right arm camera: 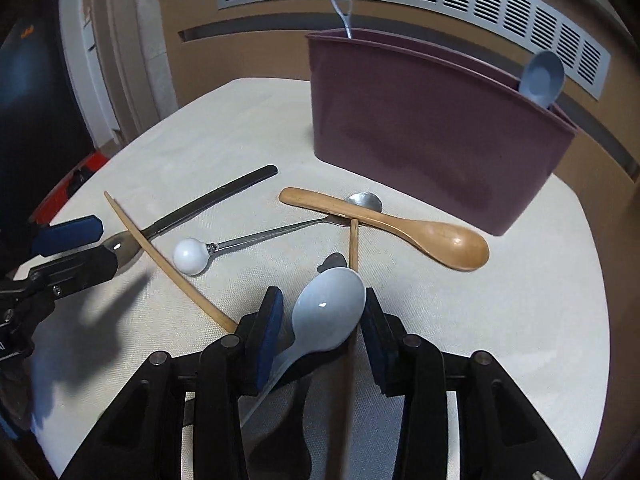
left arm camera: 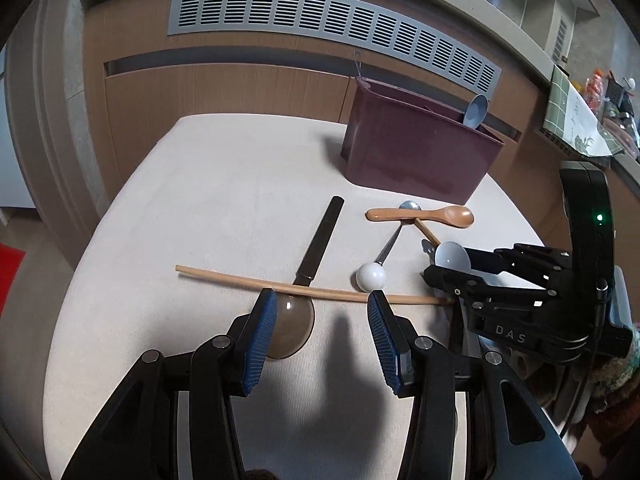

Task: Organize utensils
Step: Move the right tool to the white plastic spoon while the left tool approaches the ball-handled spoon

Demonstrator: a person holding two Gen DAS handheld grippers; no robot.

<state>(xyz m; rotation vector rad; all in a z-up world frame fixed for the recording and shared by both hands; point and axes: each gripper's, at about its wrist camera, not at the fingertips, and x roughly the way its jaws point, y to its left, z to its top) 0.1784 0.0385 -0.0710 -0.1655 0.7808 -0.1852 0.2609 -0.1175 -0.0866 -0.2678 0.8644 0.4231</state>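
Observation:
My right gripper point(right arm camera: 322, 304) is open around the bowl of a pale blue ceramic spoon point(right arm camera: 328, 312) that lies on the white table point(right arm camera: 520, 320); a gap shows at the left pad. My left gripper point(left arm camera: 322, 300) stands open over a long chopstick point(left arm camera: 240, 280), its left finger beside the bowl of a black-handled metal spoon point(left arm camera: 320, 240). Loose between them lie a wooden spoon point(right arm camera: 400, 228), a metal spoon with a white ball end point(right arm camera: 191, 255) and a second chopstick point(right arm camera: 353, 244). The maroon bin point(right arm camera: 432, 136) behind holds a blue spoon point(right arm camera: 542, 76).
A thin metal handle point(right arm camera: 342, 12) sticks up from the bin's far left corner. A wooden cabinet with a grey vent grille point(left arm camera: 320, 16) stands just past the table's far edge. The right gripper point(left arm camera: 444, 268) shows at the right in the left wrist view.

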